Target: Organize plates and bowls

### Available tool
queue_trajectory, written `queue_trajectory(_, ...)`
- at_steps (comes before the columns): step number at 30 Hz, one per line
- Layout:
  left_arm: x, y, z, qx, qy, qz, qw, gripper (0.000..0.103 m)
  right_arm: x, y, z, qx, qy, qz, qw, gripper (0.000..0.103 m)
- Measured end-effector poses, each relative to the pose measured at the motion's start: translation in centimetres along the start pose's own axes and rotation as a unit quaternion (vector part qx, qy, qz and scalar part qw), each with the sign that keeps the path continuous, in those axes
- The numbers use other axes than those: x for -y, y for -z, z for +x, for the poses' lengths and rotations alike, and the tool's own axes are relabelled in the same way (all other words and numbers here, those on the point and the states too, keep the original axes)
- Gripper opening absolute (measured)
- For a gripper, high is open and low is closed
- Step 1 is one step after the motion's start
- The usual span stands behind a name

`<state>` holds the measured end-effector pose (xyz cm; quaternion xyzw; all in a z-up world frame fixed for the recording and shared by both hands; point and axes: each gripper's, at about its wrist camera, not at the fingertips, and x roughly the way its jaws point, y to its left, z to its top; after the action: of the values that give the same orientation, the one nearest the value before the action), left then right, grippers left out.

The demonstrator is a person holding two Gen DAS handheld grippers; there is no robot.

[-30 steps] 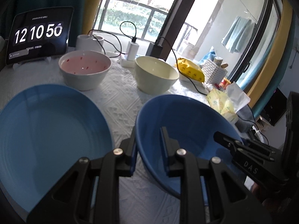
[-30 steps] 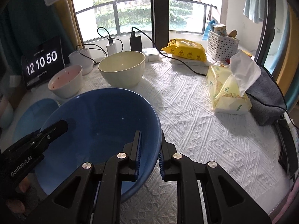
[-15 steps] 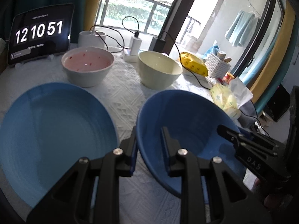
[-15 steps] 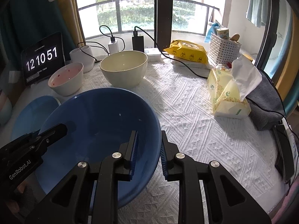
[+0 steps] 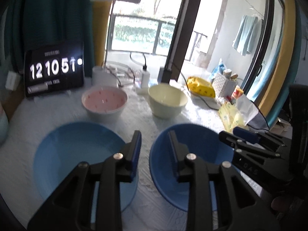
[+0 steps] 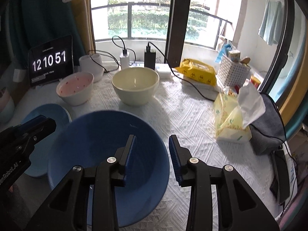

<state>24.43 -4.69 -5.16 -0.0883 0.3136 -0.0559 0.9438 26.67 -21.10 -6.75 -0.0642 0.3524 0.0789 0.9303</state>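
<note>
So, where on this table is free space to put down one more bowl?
The widest bare cloth lies right of the dark blue bowl, between it, the cream bowl and the tissue pack. The back edge is crowded with chargers, cables and the white basket. Left, the light blue plate and pink bowl leave narrow gaps.

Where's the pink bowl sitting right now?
The pink bowl stands at the back left of the table in the right wrist view, beside the cream bowl and just before the clock screen.

Three bowls [image 6: 107, 159], one plate [image 6: 48, 115].
</note>
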Motion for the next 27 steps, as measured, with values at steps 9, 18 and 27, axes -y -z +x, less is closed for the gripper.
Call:
queue_trajectory(9, -0.3, -3.0, -1.8, 0.036, -0.017, 0.013, 0.9991, 0.045, -0.4, -3.0, -2.4, 0.042, -0.006, -0.006, 0.999, 0.037)
queue_trajectory(18, -1.0, -5.9, -2.7, 0.052, -0.016, 0.020, 0.9983, 0.045, 0.0, -6.3, -2.9, 0.066, -0.023, -0.005, 0.998, 0.037)
queue_trajectory(27, -2.5, -8.6, -1.3, 0.043, -0.020, 0.011, 0.9988, 0.045, 0.5, -9.4, -1.5, 0.067, -0.060, 0.004, 0.996, 0.037)
